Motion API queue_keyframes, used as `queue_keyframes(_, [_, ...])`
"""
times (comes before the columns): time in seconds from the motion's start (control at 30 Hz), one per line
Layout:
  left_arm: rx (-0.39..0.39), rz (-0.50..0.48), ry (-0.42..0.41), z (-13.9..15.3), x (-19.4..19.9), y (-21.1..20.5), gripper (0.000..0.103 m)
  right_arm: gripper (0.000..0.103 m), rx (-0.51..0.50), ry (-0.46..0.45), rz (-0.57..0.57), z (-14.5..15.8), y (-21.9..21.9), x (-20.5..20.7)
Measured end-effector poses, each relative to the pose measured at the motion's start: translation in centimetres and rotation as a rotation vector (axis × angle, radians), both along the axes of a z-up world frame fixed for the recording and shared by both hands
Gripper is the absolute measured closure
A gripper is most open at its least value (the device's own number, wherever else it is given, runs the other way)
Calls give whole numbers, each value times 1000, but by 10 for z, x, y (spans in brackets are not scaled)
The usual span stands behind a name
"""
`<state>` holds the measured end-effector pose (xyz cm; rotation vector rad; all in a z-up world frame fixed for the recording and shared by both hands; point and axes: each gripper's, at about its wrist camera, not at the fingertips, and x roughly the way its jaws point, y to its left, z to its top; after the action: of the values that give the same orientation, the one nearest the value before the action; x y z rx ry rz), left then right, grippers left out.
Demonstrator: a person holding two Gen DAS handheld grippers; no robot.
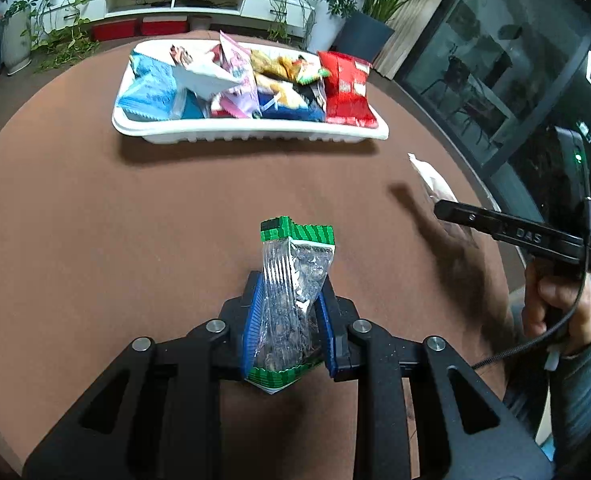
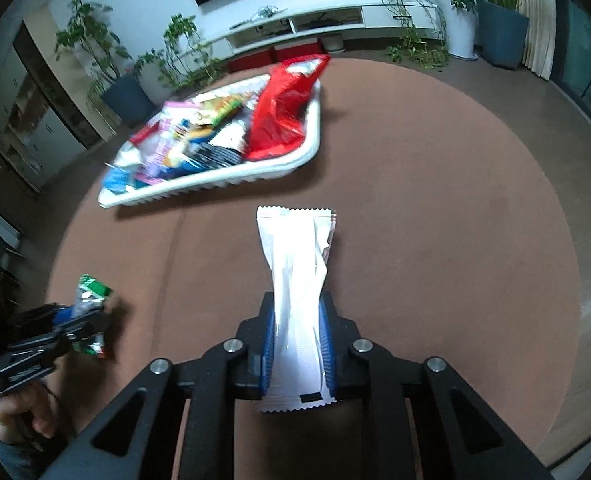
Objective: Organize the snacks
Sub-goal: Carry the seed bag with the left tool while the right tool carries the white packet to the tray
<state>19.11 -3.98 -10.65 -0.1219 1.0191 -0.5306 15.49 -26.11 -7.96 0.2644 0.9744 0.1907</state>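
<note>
My left gripper is shut on a clear snack packet with green ends, held upright above the brown table. In the right wrist view that gripper and the green packet show at the lower left. My right gripper is shut on a long white snack packet, pinched near its lower end. From the left wrist view the right gripper sits at the right edge with the white packet sticking out past it. A white tray full of several snack bags stands at the far side.
The tray holds a red bag, blue, pink and yellow packets. A person's hand grips the right tool. The round brown table's edge curves close on the right. Potted plants and a white low cabinet stand beyond.
</note>
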Motion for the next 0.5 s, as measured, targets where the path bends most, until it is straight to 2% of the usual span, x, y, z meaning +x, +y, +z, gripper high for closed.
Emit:
queue_keyframes(0.3, [-23,67,-96,55,35,30,80,82,130,-69,28,50,10,19])
queue_keyframes(0.5, [-17,111,-170,99,88,42,80,82,139,-148,51,96,31,53])
